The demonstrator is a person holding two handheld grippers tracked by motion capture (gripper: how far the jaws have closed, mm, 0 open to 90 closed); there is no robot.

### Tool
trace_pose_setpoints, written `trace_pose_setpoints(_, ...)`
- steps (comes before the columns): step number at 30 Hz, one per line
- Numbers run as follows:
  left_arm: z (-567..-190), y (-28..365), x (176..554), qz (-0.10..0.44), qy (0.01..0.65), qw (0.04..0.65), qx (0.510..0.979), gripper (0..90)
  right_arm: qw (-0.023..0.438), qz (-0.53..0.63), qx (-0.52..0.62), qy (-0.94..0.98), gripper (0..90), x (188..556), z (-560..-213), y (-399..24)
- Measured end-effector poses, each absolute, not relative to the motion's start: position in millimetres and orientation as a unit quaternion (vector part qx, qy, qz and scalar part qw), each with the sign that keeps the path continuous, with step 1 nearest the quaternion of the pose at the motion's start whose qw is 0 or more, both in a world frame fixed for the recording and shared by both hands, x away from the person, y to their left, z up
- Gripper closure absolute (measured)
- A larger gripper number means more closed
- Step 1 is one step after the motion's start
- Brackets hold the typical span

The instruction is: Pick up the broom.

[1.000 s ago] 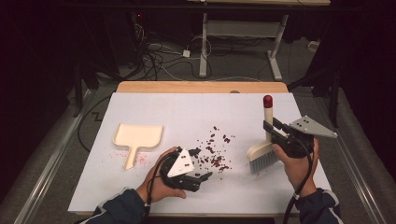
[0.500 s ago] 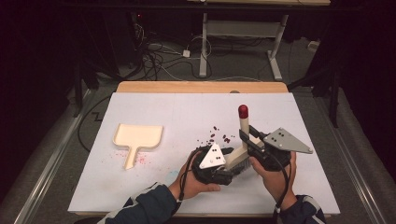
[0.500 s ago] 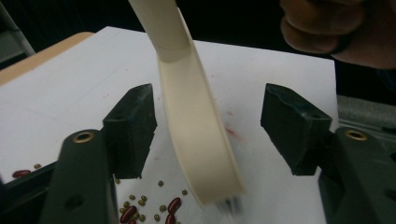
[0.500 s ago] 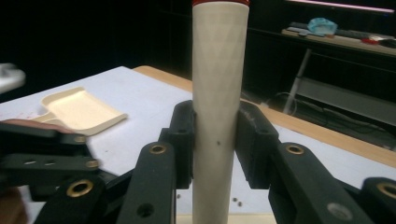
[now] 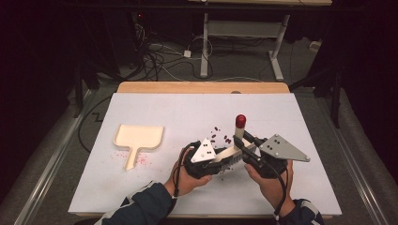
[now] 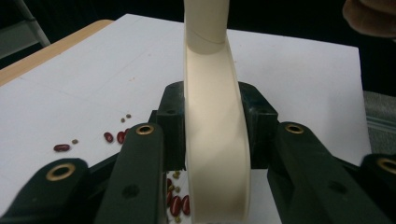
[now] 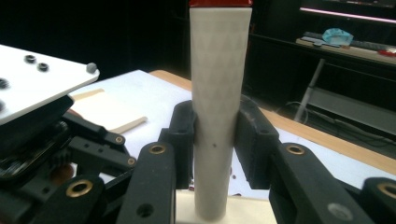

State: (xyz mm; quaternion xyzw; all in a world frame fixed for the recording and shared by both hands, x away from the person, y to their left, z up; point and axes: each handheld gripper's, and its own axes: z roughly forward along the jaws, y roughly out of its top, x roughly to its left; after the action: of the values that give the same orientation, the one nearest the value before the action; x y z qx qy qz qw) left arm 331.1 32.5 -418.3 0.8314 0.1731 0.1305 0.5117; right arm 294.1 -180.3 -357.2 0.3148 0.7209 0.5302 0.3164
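Note:
A small hand brush [image 5: 238, 133] with a cream handle and a red tip stands tilted over the white table near its front middle. My right gripper [image 5: 242, 143] is shut on the handle [image 7: 218, 93], which rises upright between its jaws. My left gripper [image 5: 224, 161] has just been closing, and its jaws now press on the brush's curved cream body [image 6: 215, 154] from both sides. Dark red beans [image 5: 218, 134] lie scattered beside and under the brush, some seen under the left jaws [image 6: 114, 136]. A cream dustpan [image 5: 138, 137] lies flat at the left.
A white sheet [image 5: 187, 108] covers the table, and a wooden strip [image 5: 202, 87] runs along its far edge. Pink specks [image 5: 141, 160] dot the sheet by the dustpan's handle. Beyond the table are cables [image 5: 159, 61] on the floor and a desk frame [image 5: 234, 33].
My left gripper moved right from beside the beans to the brush and closed on its body. My right gripper brought the brush left toward the middle and tilted it.

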Motion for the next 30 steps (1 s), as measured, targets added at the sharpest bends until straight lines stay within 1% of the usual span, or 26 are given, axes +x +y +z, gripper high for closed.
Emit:
trace_pose_setpoints(2, -413, 41, 334, 0.122, 0.153, 0.504, 0.841, 65.7, 0.294, 0.541, 0.31, 0.724, 69.2, 295, -355, -183)
trace_pose_setpoints(3, -413, 41, 334, 0.122, 0.153, 0.504, 0.841, 65.7, 0.281, 0.548, 0.302, 0.727, 68.9, 296, -354, -185)
trace_pose_setpoints(4, -411, 44, 334, 0.118, 0.147, 0.5, 0.845, 65.7, 0.281, 0.548, 0.302, 0.727, 68.9, 296, -354, -185)
trace_pose_setpoints(5, -409, 46, 333, 0.118, 0.14, 0.493, 0.85, 65.8, 0.258, 0.558, 0.273, 0.74, 65.6, 298, -351, -189)
trace_pose_setpoints(6, -407, 49, 332, 0.12, 0.129, 0.485, 0.856, 65.8, 0.258, 0.558, 0.273, 0.74, 65.6, 298, -351, -189)
trace_pose_setpoints(7, -405, 53, 331, 0.118, 0.12, 0.48, 0.861, 65.8, 0.231, 0.561, 0.244, 0.756, 64.5, 300, -348, -194)
trace_pose_setpoints(9, -402, 61, 328, 0.111, 0.099, 0.471, 0.87, 65.8, 0.217, 0.553, 0.223, 0.773, 59.7, 301, -347, -197)
trace_pose_setpoints(11, -400, 71, 326, 0.106, 0.083, 0.461, 0.877, 65.8, 0.211, 0.554, 0.204, 0.779, 58.7, 302, -347, -198)
trace_pose_setpoints(12, -400, 76, 325, 0.104, 0.078, 0.456, 0.88, 65.7, 0.197, 0.543, 0.173, 0.798, 53.3, 303, -349, -199)
trace_pose_setpoints(13, -401, 81, 324, 0.102, 0.077, 0.453, 0.882, 65.7, 0.197, 0.543, 0.173, 0.798, 53.3, 303, -349, -199)
trace_pose_setpoints(14, -401, 90, 323, 0.096, 0.076, 0.451, 0.884, 65.8, 0.165, 0.518, 0.13, 0.829, 47.2, 305, -354, -197)
trace_pose_setpoints(16, -402, 95, 323, 0.09, 0.075, 0.452, 0.884, 65.8, 0.155, 0.495, 0.11, 0.848, 43.0, 307, -362, -193)
trace_pose_setpoints(17, -403, 98, 322, 0.084, 0.073, 0.454, 0.884, 65.8, 0.139, 0.484, 0.106, 0.857, 42.2, 309, -367, -189)
trace_pose_setpoints(20, -404, 103, 315, 0.068, 0.054, 0.454, 0.887, 65.8, 0.138, 0.457, 0.096, 0.874, 40.2, 312, -377, -181)
trace_pose_setpoints(22, -404, 103, 309, 0.058, 0.035, 0.452, 0.889, 65.7, 0.121, 0.423, 0.078, 0.895, 39.1, 316, -391, -168)
trace_pose_setpoints(24, -404, 101, 306, 0.05, 0.025, 0.453, 0.89, 65.7, 0.096, 0.416, 0.066, 0.902, 39.5, 317, -400, -163)
trace_pose_setpoints(25, -404, 101, 306, 0.05, 0.025, 0.453, 0.89, 65.7, 0.096, 0.416, 0.066, 0.902, 39.5, 317, -400, -163)
trace_pose_setpoints(26, -404, 99, 302, 0.041, 0.011, 0.454, 0.89, 65.7, 0.074, 0.413, 0.04, 0.907, 41.6, 319, -408, -159)
trace_pose_setpoints(27, -404, 99, 302, 0.041, 0.011, 0.454, 0.89, 65.7, 0.06, 0.413, 0.025, 0.908, 43.7, 319, -411, -159)
trace_pose_setpoints(28, -404, 97, 301, 0.041, 0.008, 0.452, 0.891, 65.7, 0.06, 0.413, 0.025, 0.908, 43.7, 319, -411, -159)
trace_pose_setpoints(29, -404, 96, 300, 0.04, 0.006, 0.453, 0.891, 65.7, 0.045, 0.415, 0.025, 0.908, 48.4, 318, -414, -159)
trace_pose_setpoints(30, -404, 96, 300, 0.039, 0.005, 0.452, 0.891, 65.7, 0.024, 0.423, 0.015, 0.906, 56.6, 319, -418, -160)
